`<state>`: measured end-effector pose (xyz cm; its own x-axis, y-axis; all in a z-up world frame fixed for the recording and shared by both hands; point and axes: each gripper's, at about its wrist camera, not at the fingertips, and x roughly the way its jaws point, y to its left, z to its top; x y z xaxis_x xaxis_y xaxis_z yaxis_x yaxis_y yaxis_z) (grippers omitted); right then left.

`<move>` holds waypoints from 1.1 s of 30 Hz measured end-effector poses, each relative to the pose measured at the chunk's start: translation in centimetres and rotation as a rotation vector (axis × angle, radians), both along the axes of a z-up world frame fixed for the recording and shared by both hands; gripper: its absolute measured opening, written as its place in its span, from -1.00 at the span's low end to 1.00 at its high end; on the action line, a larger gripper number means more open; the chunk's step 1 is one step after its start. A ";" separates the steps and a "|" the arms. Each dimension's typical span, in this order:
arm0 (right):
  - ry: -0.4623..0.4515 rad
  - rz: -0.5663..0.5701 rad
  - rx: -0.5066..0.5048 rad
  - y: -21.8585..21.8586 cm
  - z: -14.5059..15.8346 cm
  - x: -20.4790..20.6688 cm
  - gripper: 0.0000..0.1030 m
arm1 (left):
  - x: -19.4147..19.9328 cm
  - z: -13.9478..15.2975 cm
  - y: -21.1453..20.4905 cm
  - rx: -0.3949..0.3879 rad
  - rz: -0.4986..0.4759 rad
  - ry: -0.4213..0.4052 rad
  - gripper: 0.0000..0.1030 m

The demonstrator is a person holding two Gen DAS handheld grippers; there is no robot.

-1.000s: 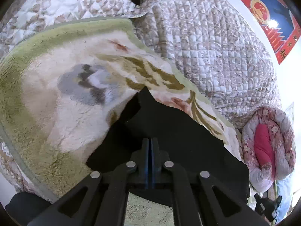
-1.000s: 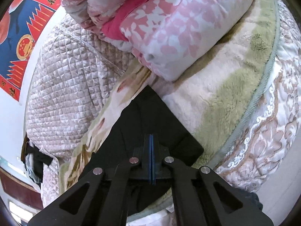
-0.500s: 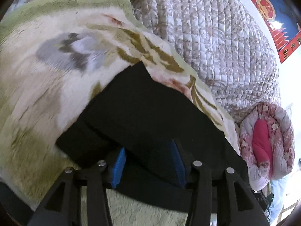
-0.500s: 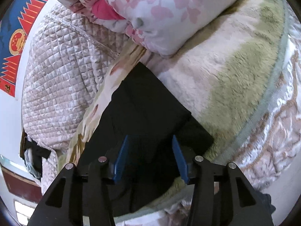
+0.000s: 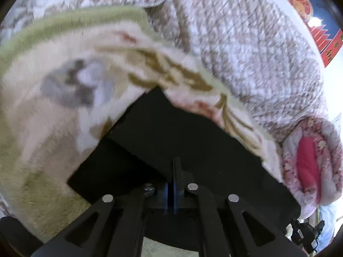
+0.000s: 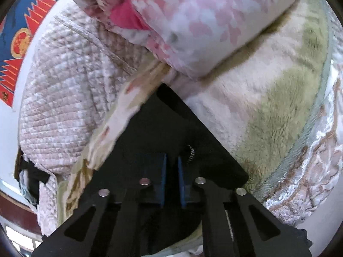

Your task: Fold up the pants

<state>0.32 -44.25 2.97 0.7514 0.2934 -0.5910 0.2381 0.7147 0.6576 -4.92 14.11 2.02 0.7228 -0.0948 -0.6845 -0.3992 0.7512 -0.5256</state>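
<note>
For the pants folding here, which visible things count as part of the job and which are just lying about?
Job:
black pants
left hand-held gripper
right hand-held gripper

Lying about:
plush floral blanket
quilted bedspread
rolled pink quilt
red and blue wall poster

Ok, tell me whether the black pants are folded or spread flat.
Folded: the black pants lie as a compact layered stack on the fleece blanket, an upper layer stepped over a lower one, corners squared.

Motion blurs the fleece blanket point(image 5: 53, 128), and black pants point(image 5: 171, 132) hide beneath tool arms
</note>
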 end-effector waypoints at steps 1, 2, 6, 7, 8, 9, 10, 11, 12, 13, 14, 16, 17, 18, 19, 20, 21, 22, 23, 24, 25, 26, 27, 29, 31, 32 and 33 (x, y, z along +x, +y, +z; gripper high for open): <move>-0.020 0.000 0.006 -0.1 0.9 -0.6 -0.88 | -0.2 0.7 0.0 0.009 -0.001 -0.010 -0.92; -0.033 0.002 0.007 -0.1 1.6 -1.1 -0.88 | -0.6 1.5 -0.1 0.021 -0.005 -0.023 -0.92; -0.013 -0.009 -0.009 -0.3 1.4 -2.7 -0.88 | -1.7 2.4 -0.3 0.048 -0.010 -0.027 -0.92; 0.019 -0.021 -0.005 -0.6 0.4 -2.8 -0.88 | -1.9 1.9 -0.3 0.053 -0.009 -0.011 -0.92; 0.049 -0.027 0.009 -0.8 -0.6 -2.7 -0.88 | -1.9 1.0 -0.2 0.045 -0.009 0.015 -0.92; 0.076 -0.033 0.019 -0.9 -1.4 -2.7 -0.88 | -1.8 0.2 -0.1 0.033 -0.006 0.041 -0.92; 0.094 -0.037 0.028 -0.9 -2.1 -2.8 -0.88 | -1.9 -0.3 0.0 0.026 -0.004 0.057 -0.92; 0.092 -0.036 0.025 -0.9 -2.0 -3.0 -0.88 | -1.9 -0.6 0.0 0.028 -0.004 0.068 -0.92; 0.083 -0.038 0.024 -0.9 -1.7 -3.2 -0.88 | -2.1 -0.5 0.0 0.026 -0.002 0.066 -0.92; 0.067 -0.038 0.022 -0.8 -1.1 -3.4 -0.88 | -2.3 -0.2 0.0 0.025 -0.005 0.054 -0.92; 0.048 -0.036 0.023 -0.8 -0.2 -3.6 -0.88 | -2.3 0.4 -0.1 0.038 -0.007 0.040 -0.92; 0.024 -0.026 0.025 -0.5 1.1 -3.7 -0.88 | -2.2 1.5 -0.3 0.067 -0.016 0.018 -0.92; 0.011 -0.027 0.025 -0.5 1.7 -3.9 -0.88 | -2.1 2.0 -0.3 0.078 -0.018 0.016 -0.92; 0.002 -0.026 0.029 -0.6 1.9 -4.1 -0.88 | -1.9 2.3 -0.3 0.086 -0.020 0.013 -0.92; 0.001 -0.025 0.027 -0.6 2.1 -4.2 -0.88 | -1.8 2.4 -0.3 0.094 -0.020 0.011 -0.92; 0.011 -0.037 0.019 -0.8 1.7 -4.3 -0.88 | -1.7 2.2 -0.2 0.097 -0.017 0.020 -0.92; 0.032 -0.040 0.015 -0.9 1.2 -4.2 -0.88 | -1.7 1.9 0.0 0.092 -0.017 0.031 -0.92; 0.061 -0.051 0.020 -1.0 0.4 -4.2 -0.88 | -1.7 1.4 0.1 0.089 -0.017 0.051 -0.92; 0.086 -0.059 0.047 -1.3 -0.5 -4.4 -0.88 | -1.7 1.0 0.2 0.085 -0.018 0.065 -0.92; 0.101 -0.068 0.060 -1.4 -1.0 -4.6 -0.88 | -1.7 0.8 0.1 0.081 -0.022 0.072 -0.92; 0.100 -0.072 0.067 -1.4 -1.0 -4.7 -0.88 | -1.7 0.8 0.1 0.080 -0.025 0.073 -0.92; 0.086 -0.069 0.068 -1.3 -0.6 -4.7 -0.88 | -1.7 1.0 0.0 0.083 -0.027 0.068 -0.92; 0.070 -0.063 0.059 -1.1 0.1 -4.8 -0.88 | -1.7 1.4 0.0 0.087 -0.029 0.057 -0.92; 0.043 -0.046 0.031 -0.9 1.6 -4.6 -0.88 | -1.7 2.2 0.0 0.095 -0.036 0.034 -0.92; 0.064 -0.052 0.010 -0.9 1.5 -4.4 -0.88 | -1.7 2.2 -0.1 0.107 -0.043 0.038 -0.92; 0.108 -0.056 0.000 -0.9 0.6 -4.3 -0.87 | -1.7 1.8 -0.2 0.106 -0.047 0.052 -0.91; 0.157 -0.045 -0.007 -1.0 -0.4 -4.1 -0.83 | -1.7 1.2 -0.1 0.099 -0.052 0.074 -0.91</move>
<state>-3.75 -45.23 2.52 0.6619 0.2568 -0.7042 0.3698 0.7054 0.6048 -6.58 14.03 3.23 0.6655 -0.0602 -0.7439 -0.3938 0.8184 -0.4185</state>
